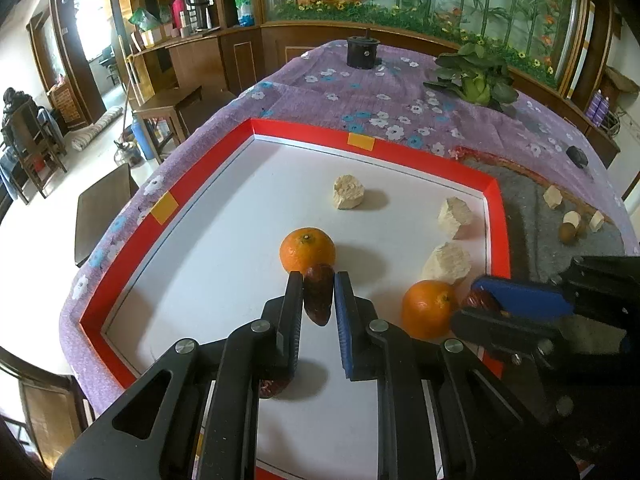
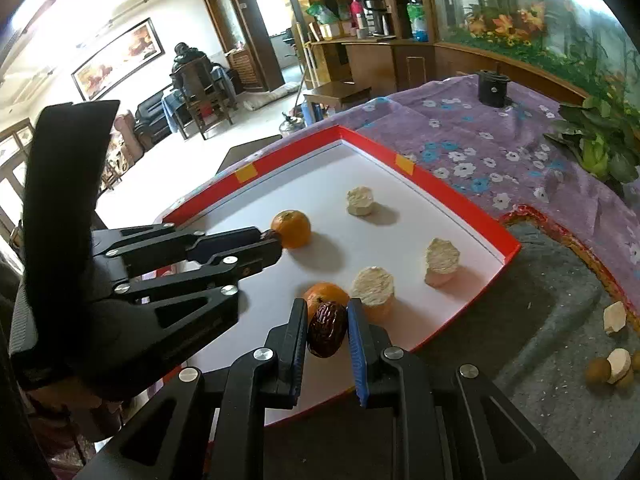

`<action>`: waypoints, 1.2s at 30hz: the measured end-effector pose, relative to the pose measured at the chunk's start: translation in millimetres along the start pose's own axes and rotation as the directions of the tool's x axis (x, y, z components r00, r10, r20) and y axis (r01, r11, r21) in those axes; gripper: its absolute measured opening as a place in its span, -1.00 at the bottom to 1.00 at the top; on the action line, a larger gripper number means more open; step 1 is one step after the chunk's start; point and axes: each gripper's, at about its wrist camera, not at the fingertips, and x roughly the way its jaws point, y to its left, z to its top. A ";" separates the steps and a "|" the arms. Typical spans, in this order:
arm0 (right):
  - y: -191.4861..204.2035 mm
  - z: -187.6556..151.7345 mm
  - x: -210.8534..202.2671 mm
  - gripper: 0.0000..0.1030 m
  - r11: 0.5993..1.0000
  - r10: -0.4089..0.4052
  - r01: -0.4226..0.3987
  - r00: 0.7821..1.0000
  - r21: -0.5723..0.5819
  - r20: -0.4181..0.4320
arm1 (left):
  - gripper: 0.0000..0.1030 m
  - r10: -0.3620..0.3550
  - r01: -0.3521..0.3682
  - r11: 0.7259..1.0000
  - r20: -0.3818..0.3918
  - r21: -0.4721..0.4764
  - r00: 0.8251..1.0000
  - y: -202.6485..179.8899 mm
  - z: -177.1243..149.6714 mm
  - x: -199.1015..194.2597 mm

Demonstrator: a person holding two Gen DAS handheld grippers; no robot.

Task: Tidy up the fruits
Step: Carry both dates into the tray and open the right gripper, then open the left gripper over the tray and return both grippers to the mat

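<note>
My left gripper [image 1: 319,280] is shut on a dark brown date [image 1: 318,300], held over the white floor of the red-rimmed tray [image 1: 200,160] just in front of an orange [image 1: 307,250]. My right gripper [image 2: 326,308] is shut on a second date [image 2: 327,334] above the tray's near edge, in front of another orange [image 2: 326,294]. Each gripper shows in the other's view: the right gripper [image 1: 466,300] and the left gripper [image 2: 274,242]. A third date [image 1: 274,388] lies on the tray, partly hidden under the left gripper's fingers.
Three pale chunks [image 1: 349,192] [image 1: 455,216] [image 1: 446,262] lie in the tray. Right of it, small pale pieces and round brown fruits [image 2: 598,370] sit on a grey mat. A leafy vegetable [image 1: 476,76] and a black cylinder [image 1: 362,52] stand on the purple cloth at the back.
</note>
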 end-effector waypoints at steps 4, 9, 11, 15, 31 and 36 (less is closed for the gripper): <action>7.1 -3.1 1.1 -0.63 0.999 0.031 -0.032 0.999 -0.016 -0.009 | -0.71 0.005 -0.005 1.000 0.005 -0.006 1.000 3.6 1.6 1.0; 11.3 -5.5 7.1 -0.63 0.999 0.051 -0.051 0.999 -0.018 -0.014 | -0.71 0.012 -0.012 1.000 0.007 -0.018 1.000 10.6 3.4 0.3; 14.3 -5.6 7.5 -0.63 0.998 0.054 -0.055 0.998 -0.021 -0.014 | -0.71 0.016 -0.016 1.000 0.007 -0.023 1.000 12.4 3.9 0.5; 29.3 -12.5 7.3 -0.63 0.994 0.072 -0.075 0.997 -0.077 -0.039 | -0.71 0.015 -0.015 1.000 0.009 -0.025 1.000 13.2 4.2 0.5; 30.3 -20.9 24.1 -0.33 0.995 0.071 -0.072 0.997 -0.069 -0.007 | -0.71 0.008 -0.009 0.998 -0.016 -0.056 1.000 11.8 4.7 1.8; 24.2 -26.3 10.5 -0.33 0.996 0.081 -0.081 0.997 -0.049 -0.001 | -0.68 0.021 -0.021 0.999 -0.011 -0.036 1.000 3.7 4.6 -2.6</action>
